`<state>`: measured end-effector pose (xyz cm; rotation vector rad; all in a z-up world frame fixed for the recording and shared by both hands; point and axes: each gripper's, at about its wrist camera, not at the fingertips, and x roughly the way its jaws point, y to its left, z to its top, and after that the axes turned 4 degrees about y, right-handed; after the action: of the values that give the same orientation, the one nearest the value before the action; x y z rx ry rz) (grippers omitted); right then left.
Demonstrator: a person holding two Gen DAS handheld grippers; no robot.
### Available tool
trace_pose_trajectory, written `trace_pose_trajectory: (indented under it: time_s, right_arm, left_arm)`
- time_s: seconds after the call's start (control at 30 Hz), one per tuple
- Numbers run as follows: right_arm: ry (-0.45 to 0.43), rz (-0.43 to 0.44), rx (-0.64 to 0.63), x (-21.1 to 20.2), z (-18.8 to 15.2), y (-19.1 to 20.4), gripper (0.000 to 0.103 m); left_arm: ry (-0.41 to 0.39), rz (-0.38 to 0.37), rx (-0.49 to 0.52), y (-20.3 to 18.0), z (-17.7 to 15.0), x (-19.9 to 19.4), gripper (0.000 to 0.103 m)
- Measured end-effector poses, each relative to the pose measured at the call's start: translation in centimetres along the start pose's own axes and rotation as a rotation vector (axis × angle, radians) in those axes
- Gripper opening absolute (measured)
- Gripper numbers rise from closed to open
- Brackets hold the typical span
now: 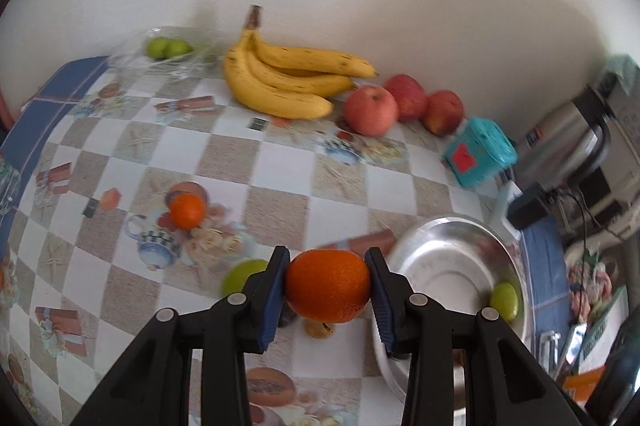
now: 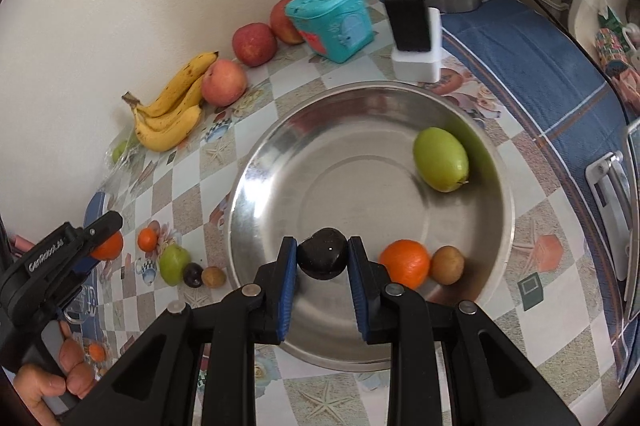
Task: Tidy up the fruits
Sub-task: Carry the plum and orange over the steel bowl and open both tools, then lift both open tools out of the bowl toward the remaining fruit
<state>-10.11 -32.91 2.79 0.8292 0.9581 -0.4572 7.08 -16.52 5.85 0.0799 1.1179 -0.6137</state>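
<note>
Dark plum (image 2: pixel 322 255) pinched in right claw (image 2: pixel 322 260), steel bowl (image 2: pixel 256 186) holding orange (image 2: pixel 405 263)

Shiny metal bowl (image 2: pixel 496 226), seemingly glossy tablecloth (image 1: pixel 280 162)

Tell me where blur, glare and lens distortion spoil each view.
Left wrist view: motion blur smears the steel bowl and green fruit beside the sharp orange; the checked tablecloth bows. Right wrist view: sharper; glare streaks the bowl; black corners vignette both.
</note>
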Motion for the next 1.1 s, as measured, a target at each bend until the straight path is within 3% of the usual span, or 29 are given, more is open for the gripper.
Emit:
trace_pose_trajectory:
  time_s: [0.23,0.4,0.8,1.0,1.1]
  right_arm:
    - [-0.022,-0.040,0.054,-1.1,1.0,-2.9,0.027]
    - [-0.019,-0.045,0.050,-1.0,1.0,-3.2,0.027]
    - [-0.005,-0.054,0.042,-0.4,0.9,-3.1,0.029]
    - [-0.016,-0.055,0.040,-0.7,1.0,-3.0,0.045]
    - [-0.019,-0.060,0.037,-0.8,1.0,-2.9,0.052]
  left_arm:
    - [0.051,-0.007,0.206,-6.5,-3.2,1.8,0.041]
    - [0.072,0.012,0.284,-8.6,-4.8,3.4,0.041]
    - [0.101,0.018,0.279,-8.2,-5.4,4.5,0.042]
    - [0.109,0.016,0.283,-8.3,-5.3,4.5,0.043]
    - [0.106,0.017,0.285,-8.3,-5.3,4.4,0.053]
